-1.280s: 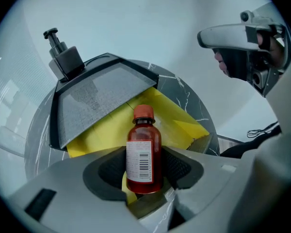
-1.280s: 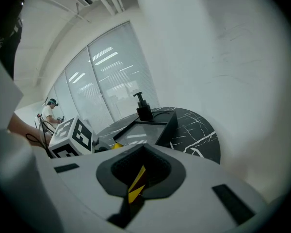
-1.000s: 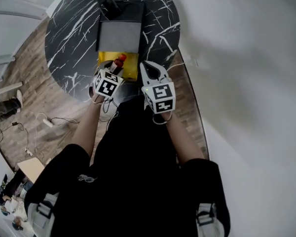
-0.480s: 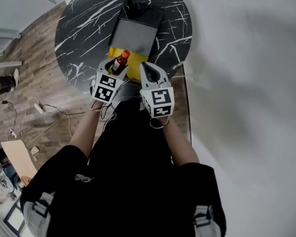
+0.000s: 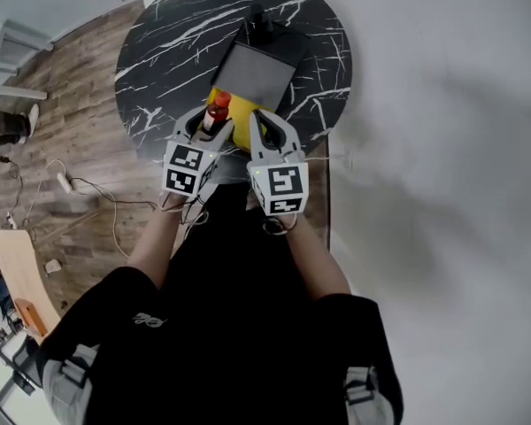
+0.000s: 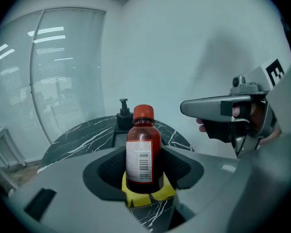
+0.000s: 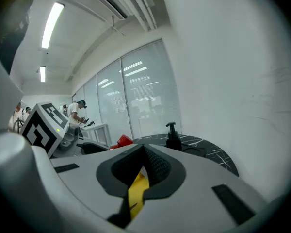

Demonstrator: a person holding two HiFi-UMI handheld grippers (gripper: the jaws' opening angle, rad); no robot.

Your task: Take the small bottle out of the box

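As we look down from the head view, the round black marbled bench fills the top of the scene, with a white wall on its right and a wooden floor on its left. On the bench lies a dark tray with a grey top, and a black pump dispenser stands at the tray's far end. Just on our side of the tray sits the yellow box.

Both grippers hang side by side over the near edge of the bench. The left gripper has its fingers clamped on the small bottle, which stands upright over the box. The left gripper view adds what the head view cannot give. It shows the dark red body, the red cap and a white barcode label, with yellow showing just under the base. We cannot tell whether the base is fully clear of the box.

The right gripper holds nothing. Its own view shows the fingers pressed together at the tips, with a sliver of yellow in the gap below. Only that view takes in the far glass partitions and a distant person.
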